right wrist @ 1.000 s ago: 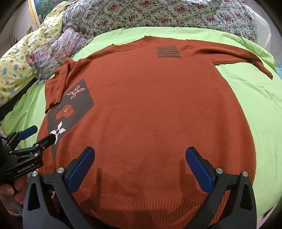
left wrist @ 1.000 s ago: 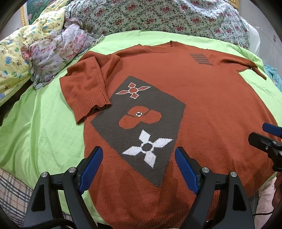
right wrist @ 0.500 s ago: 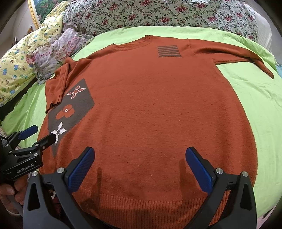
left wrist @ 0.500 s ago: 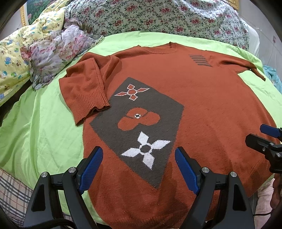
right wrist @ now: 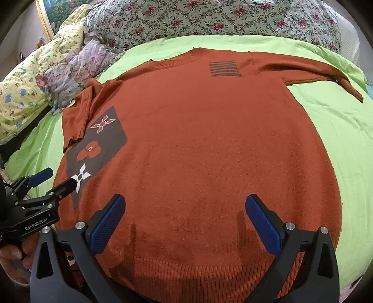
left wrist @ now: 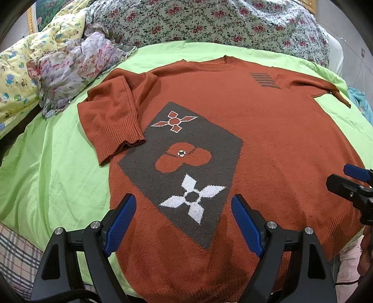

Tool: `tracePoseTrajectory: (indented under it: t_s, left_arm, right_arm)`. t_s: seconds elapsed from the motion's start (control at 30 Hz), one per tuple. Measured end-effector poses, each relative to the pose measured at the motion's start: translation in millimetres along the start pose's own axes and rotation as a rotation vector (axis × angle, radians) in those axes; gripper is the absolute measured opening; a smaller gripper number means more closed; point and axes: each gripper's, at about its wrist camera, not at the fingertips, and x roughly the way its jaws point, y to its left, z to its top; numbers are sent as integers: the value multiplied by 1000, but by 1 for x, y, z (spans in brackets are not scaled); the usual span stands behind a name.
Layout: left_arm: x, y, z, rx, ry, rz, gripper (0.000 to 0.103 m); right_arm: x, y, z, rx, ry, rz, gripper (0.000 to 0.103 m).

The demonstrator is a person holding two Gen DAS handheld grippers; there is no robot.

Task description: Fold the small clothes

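An orange knit sweater (left wrist: 268, 130) lies flat, front up, on a green sheet; it also shows in the right wrist view (right wrist: 209, 144). A grey diamond patch with flower shapes (left wrist: 186, 167) sits on its left side. Its left sleeve (left wrist: 109, 125) is folded in over the body; its right sleeve (right wrist: 307, 70) stretches out to the right. My left gripper (left wrist: 183, 223) is open and empty above the hem by the patch. My right gripper (right wrist: 185, 223) is open and empty above the middle of the hem.
The green sheet (left wrist: 53, 177) covers the bed. A flowered quilt (left wrist: 209, 21) lies behind the sweater. A pale floral cloth (left wrist: 70, 70) and a yellow cartoon blanket (left wrist: 16, 77) are piled at the back left. A plaid cloth (left wrist: 16, 251) hangs at the near left edge.
Both grippers have pulled back slightly toward the hem, so the sweater sits a little farther off in view. Both stay open. The sweater has not moved.
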Motion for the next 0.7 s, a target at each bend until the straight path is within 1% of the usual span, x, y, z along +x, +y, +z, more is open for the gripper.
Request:
tracePoseTrajectory:
  t_s: [0.03, 0.13, 0.3, 0.4, 0.53, 0.67, 0.7]
  left_arm:
    - [1, 0, 0, 0, 11, -2, 84]
    - [3, 0, 1, 3, 12, -2, 84]
    - [6, -3, 5, 10, 19, -11, 84]
    - [9, -5, 7, 2, 40, -34, 84]
    - [11, -7, 10, -5, 43, -69, 84]
    - [14, -9, 17, 31, 43, -60, 84]
    - [16, -9, 20, 34, 47, -64, 84]
  right_arm:
    - [0, -1, 0, 4, 4, 3, 102]
    - [0, -5, 1, 13, 5, 5, 102]
    - [-1, -15, 4, 32, -22, -2, 102]
    - [-3, -25, 7, 63, -37, 12, 102]
    - [-6, -40, 11, 99, -43, 14, 102]
    - [-8, -60, 17, 165, -47, 50, 102]
    - [-9, -66, 18, 176, -43, 43, 102]
